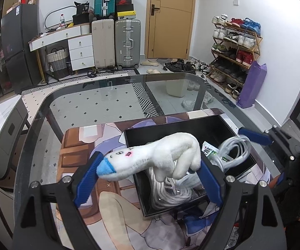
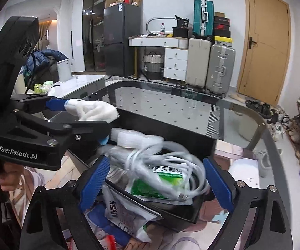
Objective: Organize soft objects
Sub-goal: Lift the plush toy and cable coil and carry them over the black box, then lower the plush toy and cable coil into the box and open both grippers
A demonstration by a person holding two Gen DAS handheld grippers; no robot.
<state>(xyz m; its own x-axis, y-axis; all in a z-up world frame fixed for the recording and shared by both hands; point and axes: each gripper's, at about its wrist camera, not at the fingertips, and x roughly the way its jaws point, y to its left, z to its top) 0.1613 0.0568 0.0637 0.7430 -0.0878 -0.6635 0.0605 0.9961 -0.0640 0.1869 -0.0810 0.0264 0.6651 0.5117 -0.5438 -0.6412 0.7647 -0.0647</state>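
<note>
A white plush toy (image 1: pixel 156 158) with a blue tip lies across my left gripper (image 1: pixel 150 168), whose blue fingers are wide apart; its ends rest against both pads, above the black box (image 1: pixel 191 125). The toy also shows in the right wrist view (image 2: pixel 93 109). The box (image 2: pixel 170 125) holds a coiled white cable (image 2: pixel 170 156), a green sachet (image 2: pixel 162 179) and white rope (image 1: pixel 166 189). My right gripper (image 2: pixel 156 181) is open just above the box's near corner, with the cable between its fingers, blurred. It appears at the right of the left wrist view (image 1: pixel 254 136).
The box sits on a printed mat (image 1: pixel 83 145) on a glass table (image 1: pixel 108 95). Plastic packets (image 2: pixel 125 212) lie in front of the box. Suitcases (image 1: pixel 116 41), drawers (image 1: pixel 81 50) and a shoe rack (image 1: pixel 235 48) stand beyond the table.
</note>
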